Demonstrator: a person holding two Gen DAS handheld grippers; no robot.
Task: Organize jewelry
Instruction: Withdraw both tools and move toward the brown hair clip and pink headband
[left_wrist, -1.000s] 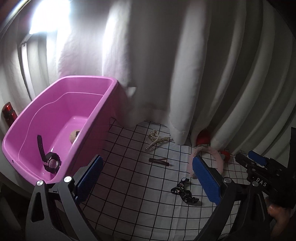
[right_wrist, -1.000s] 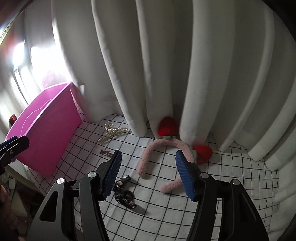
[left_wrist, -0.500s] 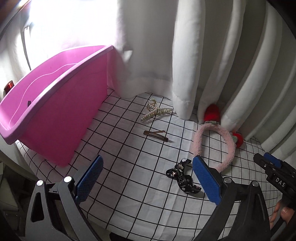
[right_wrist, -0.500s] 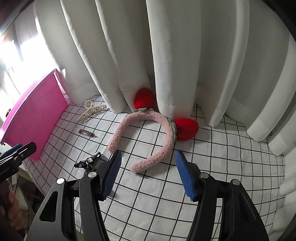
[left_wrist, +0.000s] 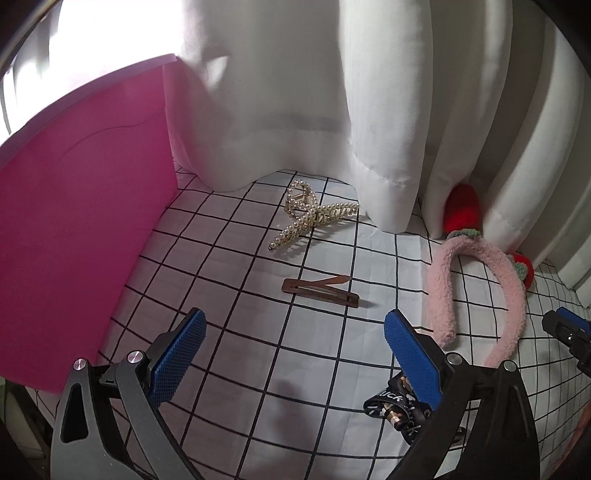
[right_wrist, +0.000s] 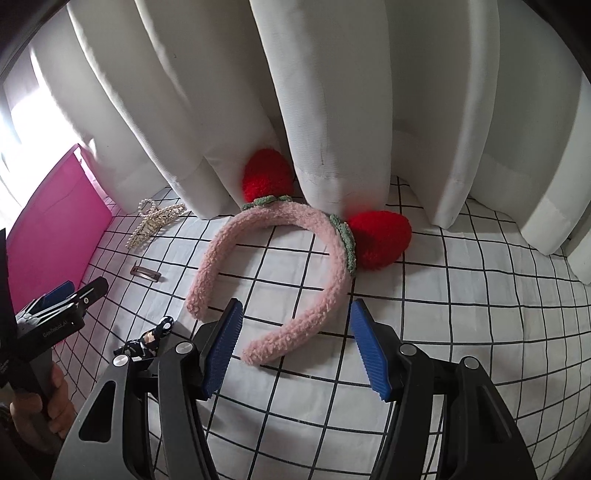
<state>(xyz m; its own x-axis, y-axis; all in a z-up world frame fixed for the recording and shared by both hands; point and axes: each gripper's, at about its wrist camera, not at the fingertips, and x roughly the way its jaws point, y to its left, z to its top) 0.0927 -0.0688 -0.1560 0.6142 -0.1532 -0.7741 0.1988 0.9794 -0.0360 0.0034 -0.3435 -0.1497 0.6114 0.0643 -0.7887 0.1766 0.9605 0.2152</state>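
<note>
My left gripper (left_wrist: 291, 358) is open and empty above the checked cloth, just short of a brown snap hair clip (left_wrist: 320, 292). A pearl claw clip (left_wrist: 312, 218) lies beyond it. A black printed bow (left_wrist: 397, 406) sits partly under the right finger. My right gripper (right_wrist: 295, 350) is open, its fingers on either side of the near end of a pink fluffy headband (right_wrist: 291, 266) with two red strawberries (right_wrist: 380, 238). The headband also shows in the left wrist view (left_wrist: 480, 291). The pink bin (left_wrist: 81, 206) stands at the left.
White curtains (right_wrist: 332, 110) hang along the back and rest on the cloth, half covering one strawberry (right_wrist: 266, 177). The black-gridded white cloth (right_wrist: 461, 314) covers the table. The table's near left edge drops off below the bin (left_wrist: 22, 406).
Both grippers have moved forward and down toward the cloth. The left one left the bin and now faces the brown clip. The right one has closed in on the headband's end.
</note>
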